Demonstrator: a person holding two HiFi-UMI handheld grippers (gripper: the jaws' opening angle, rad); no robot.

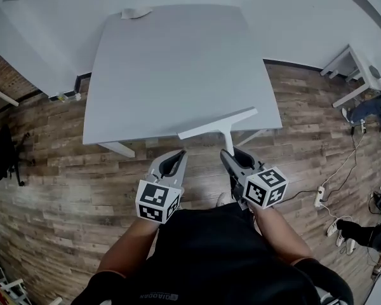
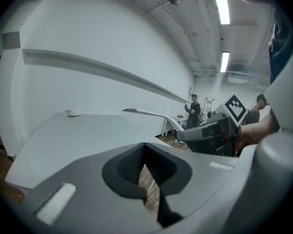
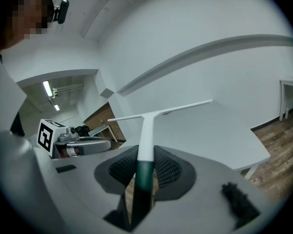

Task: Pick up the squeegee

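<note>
The squeegee (image 1: pixel 217 123) is white with a long thin blade and a dark lower handle. It hangs over the near edge of the white table (image 1: pixel 171 68), blade level and off the tabletop. My right gripper (image 1: pixel 228 155) is shut on its handle, and the right gripper view shows the stem (image 3: pixel 146 130) rising from between the pads. My left gripper (image 1: pixel 180 153) is beside it to the left, shut on nothing. The left gripper view shows the squeegee blade (image 2: pixel 146 113) off to its right, with floor showing below the closed tips (image 2: pixel 144 147).
A small white object (image 1: pixel 135 13) lies at the table's far edge. Another white table (image 1: pixel 355 75) stands at the right, with cables and a power strip (image 1: pixel 319 197) on the wooden floor. People (image 2: pixel 193 108) stand in the background.
</note>
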